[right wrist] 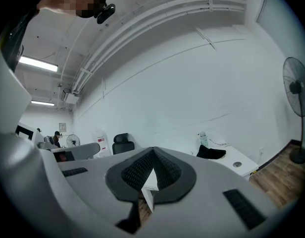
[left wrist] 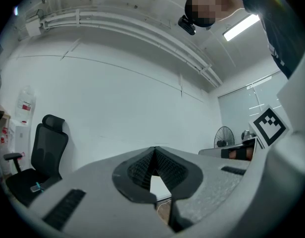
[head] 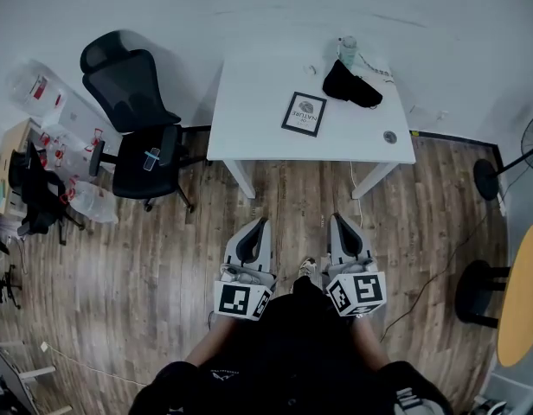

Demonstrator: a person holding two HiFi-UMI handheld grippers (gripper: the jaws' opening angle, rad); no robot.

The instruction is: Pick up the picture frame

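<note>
The picture frame [head: 303, 113], black-edged with a white print, lies flat near the middle of the white table [head: 249, 128]. Both grippers are held low over the wooden floor, well short of the table's front edge and pointing toward it. The left gripper [head: 261, 222] has its jaws meeting at the tips [left wrist: 154, 148] with nothing between them. The right gripper [head: 337, 218] is likewise shut and empty [right wrist: 152, 149]. The frame itself does not show in either gripper view; the right gripper view shows the table [right wrist: 241, 160] ahead to the right.
A black pouch [head: 351, 85] and a bottle [head: 348, 50] sit at the table's back right. A black office chair [head: 132, 119] stands left of the table. A standing fan [head: 509, 167], a black stool [head: 478, 292] and a round yellow table [head: 522, 292] are at the right.
</note>
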